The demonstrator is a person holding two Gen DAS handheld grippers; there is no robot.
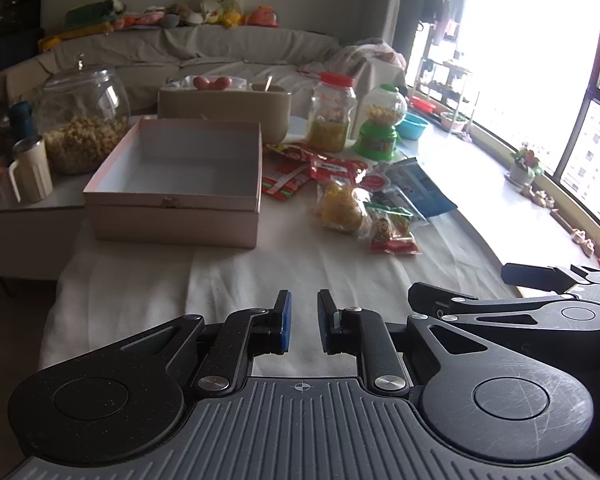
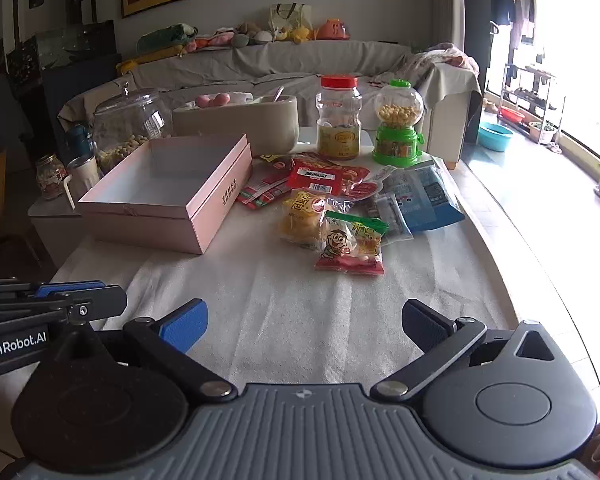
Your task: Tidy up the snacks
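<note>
An empty pink box [image 1: 180,184] [image 2: 168,196] sits on the white cloth. Right of it lies a pile of snack packets: red packets [image 1: 332,168] [image 2: 320,178], a yellow bag [image 1: 340,206] [image 2: 302,220], a cartoon packet [image 1: 392,234] [image 2: 352,244] and blue packets [image 1: 420,190] [image 2: 424,196]. My left gripper [image 1: 304,322] hovers over the near cloth, jaws a narrow gap apart, empty. My right gripper [image 2: 304,324] is wide open and empty, near the front edge, short of the cartoon packet.
Behind stand a big glass jar [image 1: 80,120] [image 2: 128,128], a beige tub [image 1: 228,108] [image 2: 240,124], a red-lidded jar [image 1: 332,114] [image 2: 339,118] and a green candy dispenser [image 1: 380,124] [image 2: 398,124]. A mug [image 1: 32,168] sits left. A sofa lies beyond.
</note>
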